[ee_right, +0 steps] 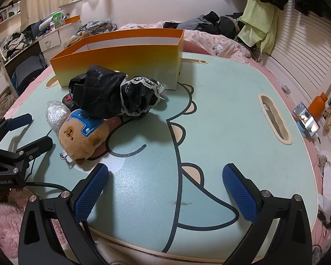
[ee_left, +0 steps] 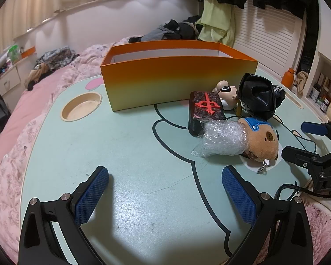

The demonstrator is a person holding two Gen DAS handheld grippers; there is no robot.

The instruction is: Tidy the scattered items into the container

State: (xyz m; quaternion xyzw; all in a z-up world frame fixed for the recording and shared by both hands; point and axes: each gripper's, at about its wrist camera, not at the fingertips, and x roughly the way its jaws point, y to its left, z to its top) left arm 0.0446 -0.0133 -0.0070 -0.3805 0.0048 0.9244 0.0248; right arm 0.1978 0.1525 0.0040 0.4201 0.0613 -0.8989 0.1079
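Right gripper (ee_right: 165, 190) bottom centre, jaws wide, nothing btwn. Orange box (ee_right: 121, 64) upper left on teal table (ee_right: 227, 128). Black garment (ee_right: 112, 92) in front of box, resting on bear plush (ee_right: 83, 137). Left gripper (ee_right: 26, 130) far left, jaws apart.

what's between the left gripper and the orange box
Only bare tabletop lies between the open left gripper and the orange box, seen in the left wrist view.

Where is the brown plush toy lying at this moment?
The brown plush toy lies on the lap table, right of centre in the left wrist view, touching the bubble wrap bundle and nearer the camera than the orange box.
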